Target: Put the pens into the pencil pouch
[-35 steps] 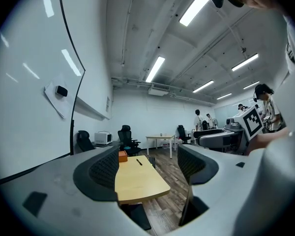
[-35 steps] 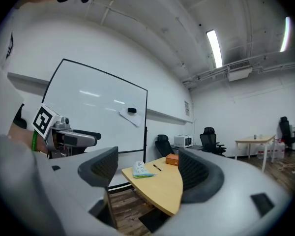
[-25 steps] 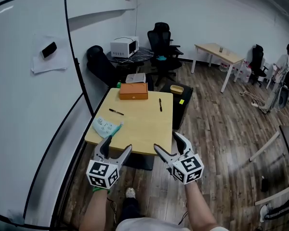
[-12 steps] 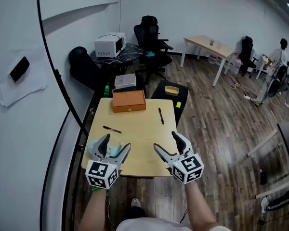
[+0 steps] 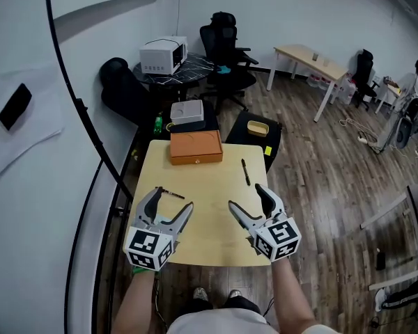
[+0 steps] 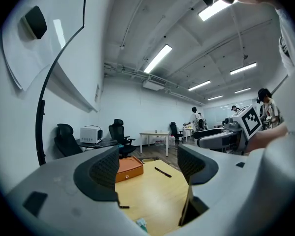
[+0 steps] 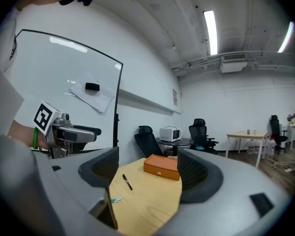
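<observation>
Two black pens lie on the light wooden table (image 5: 209, 239): one (image 5: 245, 172) at the right, one (image 5: 171, 193) at the left by my left gripper's tips. An orange case (image 5: 196, 147) sits at the far edge. My left gripper (image 5: 171, 202) hovers open over the table's near left and hides most of the pale teal pouch, of which a corner (image 6: 140, 223) shows. My right gripper (image 5: 246, 197) is open over the near right, empty. The left gripper view shows the case (image 6: 130, 167) and right pen (image 6: 162, 171); the right gripper view shows the case (image 7: 162, 166) and a pen (image 7: 127, 181).
A whiteboard (image 5: 28, 186) stands close along the table's left side. Behind the table are a white box (image 5: 187, 111), a black stand with a yellow tray (image 5: 256, 128), a microwave (image 5: 163, 54) and office chairs (image 5: 226, 54). Wooden floor lies to the right.
The view has closed in on the table. Both grippers now hang over its near part instead of in front of its edge, and the left one now covers the pouch.
</observation>
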`<state>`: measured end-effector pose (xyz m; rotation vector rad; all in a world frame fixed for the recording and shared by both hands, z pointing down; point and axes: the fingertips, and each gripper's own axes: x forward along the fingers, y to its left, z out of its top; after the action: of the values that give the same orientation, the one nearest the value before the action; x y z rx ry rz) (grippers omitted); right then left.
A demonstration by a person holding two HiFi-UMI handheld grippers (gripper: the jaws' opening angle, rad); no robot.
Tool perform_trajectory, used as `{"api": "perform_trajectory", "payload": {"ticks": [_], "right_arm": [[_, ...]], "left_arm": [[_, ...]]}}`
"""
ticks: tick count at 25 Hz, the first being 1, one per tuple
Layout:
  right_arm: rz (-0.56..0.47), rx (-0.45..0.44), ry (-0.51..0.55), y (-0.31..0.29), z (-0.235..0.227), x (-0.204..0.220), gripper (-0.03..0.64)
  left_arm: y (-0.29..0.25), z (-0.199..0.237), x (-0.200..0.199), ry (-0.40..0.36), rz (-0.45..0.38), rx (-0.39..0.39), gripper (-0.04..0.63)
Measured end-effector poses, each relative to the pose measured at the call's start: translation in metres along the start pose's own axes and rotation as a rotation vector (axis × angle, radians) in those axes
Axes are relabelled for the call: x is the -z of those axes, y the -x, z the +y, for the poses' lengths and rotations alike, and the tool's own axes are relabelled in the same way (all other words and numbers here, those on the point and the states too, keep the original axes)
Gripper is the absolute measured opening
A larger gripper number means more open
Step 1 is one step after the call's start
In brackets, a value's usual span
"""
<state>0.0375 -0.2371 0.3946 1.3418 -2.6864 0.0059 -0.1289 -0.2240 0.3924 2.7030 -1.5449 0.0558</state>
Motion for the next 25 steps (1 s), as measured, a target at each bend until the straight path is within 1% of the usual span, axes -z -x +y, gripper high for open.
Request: {"api": "perform_trajectory", "payload": {"ticks": [3, 9, 14, 18, 25], "right_arm": [[0.001, -0.022, 0.003, -0.014, -0.004, -0.001, 0.351], [0.007, -0.102, 0.012, -0.031, -0.001, -0.001, 0.342], [0.013, -0.145, 0.009, -0.039, 0.001, 0.004, 0.338], [0.031, -0.161, -0.002, -0.043, 0.003, 0.014, 0.333], [0.097, -0.180, -0.029, -0.040, 0.012, 0.046, 0.328]], "left_arm": [[-0.003, 0.009, 0.004, 0.004, 0.007, -0.029, 0.345], [0.003, 0.023, 0.016, 0.018, 0.030, -0.123, 0.345], [0.004, 0.027, 0.038, 0.020, 0.093, -0.137, 0.344], [0.005, 0.030, 0.075, 0.007, 0.192, -0.121, 0.344], [0.018, 0.018, 0.175, 0.005, 0.426, -0.073, 0.344]]}}
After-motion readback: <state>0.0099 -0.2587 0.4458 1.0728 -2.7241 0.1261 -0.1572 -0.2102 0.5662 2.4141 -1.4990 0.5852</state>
